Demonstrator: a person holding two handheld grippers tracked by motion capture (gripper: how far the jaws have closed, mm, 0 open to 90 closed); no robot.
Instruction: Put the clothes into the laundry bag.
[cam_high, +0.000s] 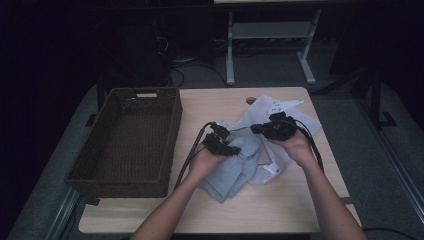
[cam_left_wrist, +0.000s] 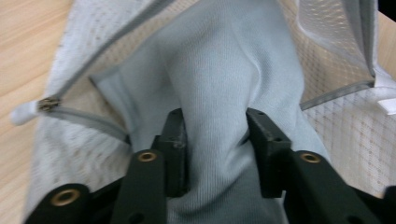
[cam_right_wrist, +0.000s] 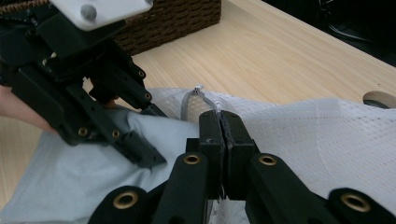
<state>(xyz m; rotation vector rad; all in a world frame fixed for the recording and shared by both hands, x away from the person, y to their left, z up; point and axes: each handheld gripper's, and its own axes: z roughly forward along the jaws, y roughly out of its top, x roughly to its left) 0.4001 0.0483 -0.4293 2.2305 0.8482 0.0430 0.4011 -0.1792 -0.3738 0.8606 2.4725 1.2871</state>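
Pale blue-grey knit garment bunched between the jaws of the left gripper, jaws apart by the thickness of the fold and pressing it from both sides. Right gripper with jaws brought flat together, apparently pinching a thin edge of the white mesh bag; fabric at the contact line too slight to confirm. Zippered opening of the bag, with zip pull, spread around the garment, which lies partly inside the mouth: an arrangement suggesting one tool holding the bag open or steady while the other feeds the garment in or draws it out; direction not decidable. Both items lying right of centre on the desk, the bag reaching toward the far right corner, the garment trailing toward the near edge. Woven brown basket along the left edge of the desk, well apart from the cloth, with nothing visible inside, probably as a receptacle for a later step. Left gripper and right gripper close together over the fabric in the high view, cables trailing back along the forearms. Dim lighting there; jaw tips and bag opening indistinct. Round object near the far edge partly covered by the bag, unidentifiable. Extent of garment inside the bag hidden by mesh and folds.
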